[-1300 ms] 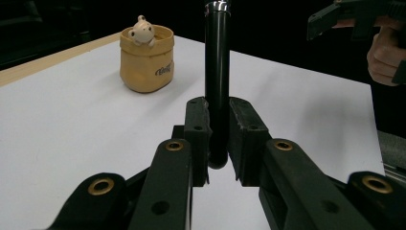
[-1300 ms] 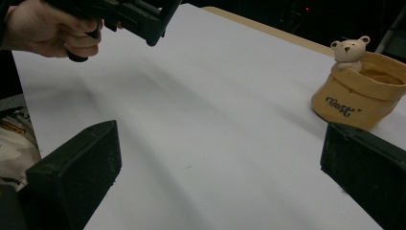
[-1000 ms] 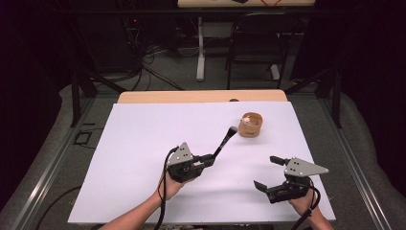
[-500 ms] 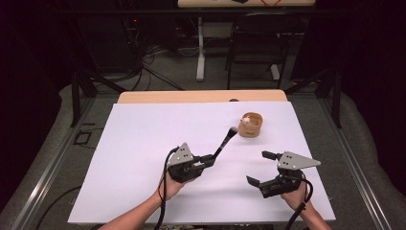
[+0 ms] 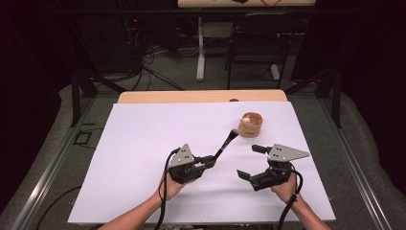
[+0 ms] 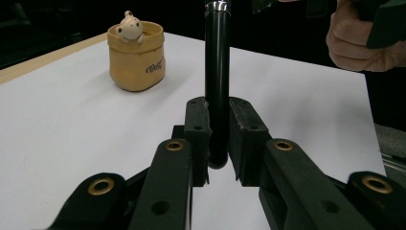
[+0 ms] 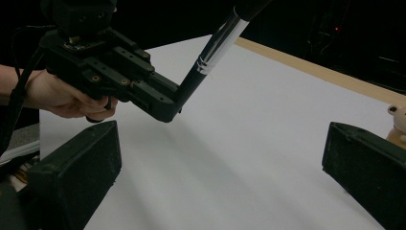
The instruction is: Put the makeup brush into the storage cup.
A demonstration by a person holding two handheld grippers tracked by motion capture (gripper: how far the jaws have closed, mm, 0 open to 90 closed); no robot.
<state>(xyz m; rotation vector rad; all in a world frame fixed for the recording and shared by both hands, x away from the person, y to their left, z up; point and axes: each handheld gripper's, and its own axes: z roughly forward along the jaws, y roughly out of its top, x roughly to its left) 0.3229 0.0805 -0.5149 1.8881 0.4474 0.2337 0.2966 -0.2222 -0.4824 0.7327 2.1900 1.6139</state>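
- Left tongs point(image 5: 210, 159) clamp the brush point(image 5: 226, 143) by its black handle; the bristle end points toward 1 o'clock, raised off the bench point(image 5: 143, 143).
- Right tongs point(image 5: 249, 163) are spread wide, holding nothing, at 3 o'clock of the left.
- Pot point(image 5: 251, 124) stands at 1 o'clock of the brush, apart from it; a bear figure point(image 6: 128, 26) sits inside.
- Judgement: grasp done; brush not yet delivered to the pot.

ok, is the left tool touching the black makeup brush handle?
Touching. In the left gripper view the left tool has both jaws clamped against the black makeup brush handle, with no gap on either side.
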